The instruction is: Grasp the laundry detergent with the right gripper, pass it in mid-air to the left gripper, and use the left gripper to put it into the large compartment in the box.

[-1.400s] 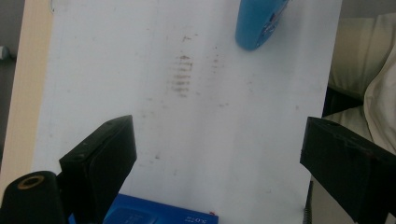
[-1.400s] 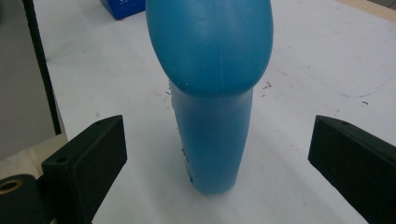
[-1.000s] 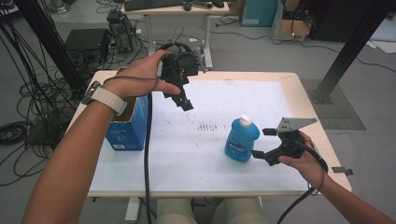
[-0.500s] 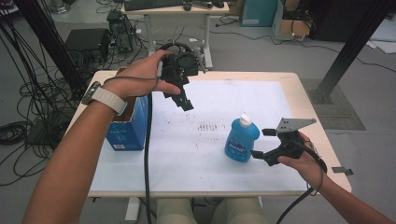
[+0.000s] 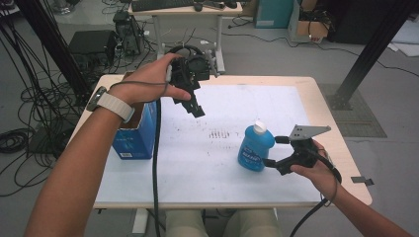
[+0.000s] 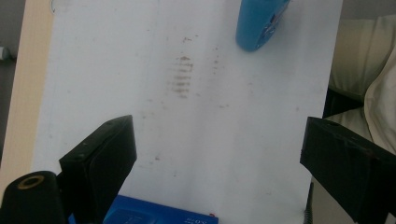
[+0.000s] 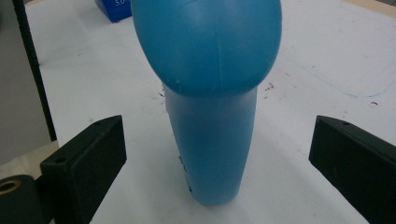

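The right gripper [image 5: 271, 150] has its jaws spread wide, one on each side of the blue bottle [image 5: 255, 146], with clear daylight between pads and plastic; in the right gripper view the bottle [image 7: 211, 93] stands dead centre between the two black jaws, untouched. The left gripper [image 5: 193, 101] hangs above the tabletop [image 5: 207, 163] toward 10 o'clock, its jaws released too and holding nothing; the left gripper view looks down past them at the bottle [image 6: 259, 23] near 12 o'clock.

The bottle stands upright on its base a little to 4 o'clock of the tabletop's centre, just at 9 o'clock of the right hand [image 5: 316, 165]. Its long axis runs vertical, white cap up, and the body swells to a broad shoulder above a narrower lower part.

It looks like smooth moulded plastic, probably light to middling depending on fill, and somewhat springy, so a hard squeeze would likely dent the wall. The surface seems slick. The straighter lower body, below the bulge, looks the safest place to close on: the shoulder would stop it sliding down through the pads.

A blue box [image 5: 137, 133] stands at 9 o'clock, under the left forearm.
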Demonstrator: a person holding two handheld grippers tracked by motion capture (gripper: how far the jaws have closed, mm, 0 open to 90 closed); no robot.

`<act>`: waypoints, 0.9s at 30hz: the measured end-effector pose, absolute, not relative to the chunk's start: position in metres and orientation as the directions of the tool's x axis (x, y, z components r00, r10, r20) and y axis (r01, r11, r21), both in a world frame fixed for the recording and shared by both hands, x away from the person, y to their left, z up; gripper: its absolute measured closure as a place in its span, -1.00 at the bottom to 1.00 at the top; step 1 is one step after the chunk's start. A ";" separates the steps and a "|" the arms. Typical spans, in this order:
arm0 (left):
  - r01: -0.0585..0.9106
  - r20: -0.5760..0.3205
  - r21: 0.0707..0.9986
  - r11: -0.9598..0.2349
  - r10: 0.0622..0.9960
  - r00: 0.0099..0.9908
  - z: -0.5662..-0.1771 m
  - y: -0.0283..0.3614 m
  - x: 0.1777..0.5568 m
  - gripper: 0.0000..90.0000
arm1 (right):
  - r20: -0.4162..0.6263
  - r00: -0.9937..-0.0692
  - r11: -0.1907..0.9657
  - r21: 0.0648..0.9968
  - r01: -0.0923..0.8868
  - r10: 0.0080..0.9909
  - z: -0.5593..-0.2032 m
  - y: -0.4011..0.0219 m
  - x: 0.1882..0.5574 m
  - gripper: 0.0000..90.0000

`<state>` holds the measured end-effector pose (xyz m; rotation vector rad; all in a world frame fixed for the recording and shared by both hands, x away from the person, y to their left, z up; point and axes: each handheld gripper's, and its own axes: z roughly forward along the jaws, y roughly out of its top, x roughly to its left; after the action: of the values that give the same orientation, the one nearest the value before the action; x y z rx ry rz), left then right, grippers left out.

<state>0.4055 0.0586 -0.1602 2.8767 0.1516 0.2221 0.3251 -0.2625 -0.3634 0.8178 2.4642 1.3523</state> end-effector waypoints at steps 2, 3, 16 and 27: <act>0.084 0.136 0.256 -0.963 0.122 0.983 -0.161 0.059 0.406 -0.76 | 0.085 -0.820 0.420 0.826 0.376 0.566 -0.365 -0.262 0.325 -0.91; 0.084 0.137 0.257 -0.963 0.122 0.983 -0.161 0.059 0.406 -0.76 | 0.089 -0.817 0.419 0.824 0.382 0.569 -0.365 -0.262 0.325 -0.91; 0.088 0.134 0.257 -0.962 0.125 0.983 -0.163 0.061 0.406 -0.76 | 0.080 -0.821 0.399 0.845 0.356 0.565 -0.377 -0.254 0.333 -0.91; 0.089 0.132 0.256 -0.963 0.125 0.983 -0.164 0.061 0.407 -0.76 | 0.091 -0.811 0.383 0.847 0.368 0.578 -0.383 -0.249 0.333 -0.89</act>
<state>0.4069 0.0612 -0.1645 2.8774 0.1577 0.2141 0.3331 -0.2494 -0.3829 0.8424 2.4223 1.3972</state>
